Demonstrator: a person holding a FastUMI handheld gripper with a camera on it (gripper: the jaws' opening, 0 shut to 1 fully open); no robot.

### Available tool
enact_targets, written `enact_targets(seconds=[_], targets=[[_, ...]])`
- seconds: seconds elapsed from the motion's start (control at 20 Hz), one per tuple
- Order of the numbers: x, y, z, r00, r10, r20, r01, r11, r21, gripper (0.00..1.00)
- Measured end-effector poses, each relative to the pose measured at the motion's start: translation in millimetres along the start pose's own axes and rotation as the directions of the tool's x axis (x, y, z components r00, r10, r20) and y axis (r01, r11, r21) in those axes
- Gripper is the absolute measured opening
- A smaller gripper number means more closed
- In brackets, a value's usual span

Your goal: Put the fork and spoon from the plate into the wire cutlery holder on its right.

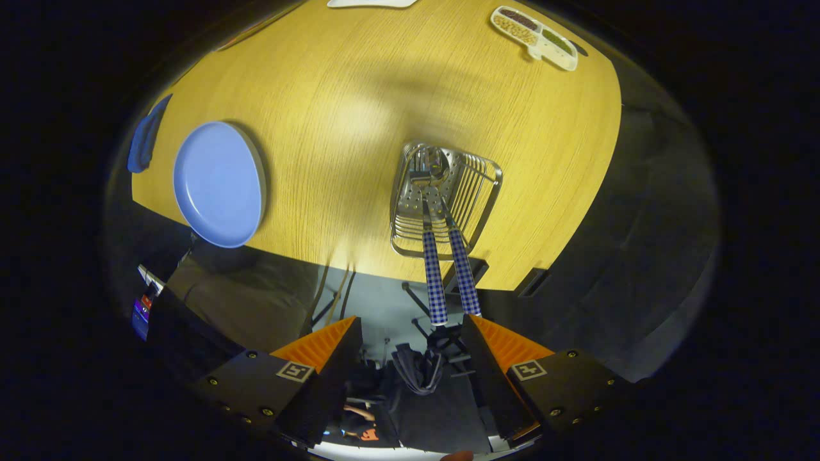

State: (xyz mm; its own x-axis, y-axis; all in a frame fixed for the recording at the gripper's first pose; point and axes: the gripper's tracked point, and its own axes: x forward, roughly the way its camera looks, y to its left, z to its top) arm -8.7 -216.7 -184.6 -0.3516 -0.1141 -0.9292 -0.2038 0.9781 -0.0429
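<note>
Wooden table [359, 96]: cutlery holder [442, 198] just ahead of open claw [410, 336].

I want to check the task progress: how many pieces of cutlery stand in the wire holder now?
2. Both checked-handled pieces stand side by side in the silver wire cutlery holder, left one and right one, just ahead of the open gripper. The round blue plate holds none.

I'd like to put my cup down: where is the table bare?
Bare wood lies between the blue plate and the wire cutlery holder, and beyond the holder toward the snack tray. The holder itself is crowded with two checked handles. The open gripper holds nothing.
</note>
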Motion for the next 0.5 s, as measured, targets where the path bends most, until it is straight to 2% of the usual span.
enact_targets(seconds=[0.1, 0.2, 0.3, 0.4, 0.5], targets=[[-30, -4, 11, 0.984, -0.059, 0.171, 0.054, 0.998, 0.031, 0.95], [-57, 10, 13, 0.937, -0.085, 0.339, 0.074, 0.996, 0.043, 0.95], [-76, 36, 19, 0.877, -0.063, 0.476, 0.048, 0.998, 0.044, 0.96], [-84, 56, 19, 0.808, -0.085, 0.583, 0.052, 0.996, 0.073, 0.96], [-91, 77, 19, 0.718, -0.11, 0.687, 0.036, 0.992, 0.122, 0.96]])
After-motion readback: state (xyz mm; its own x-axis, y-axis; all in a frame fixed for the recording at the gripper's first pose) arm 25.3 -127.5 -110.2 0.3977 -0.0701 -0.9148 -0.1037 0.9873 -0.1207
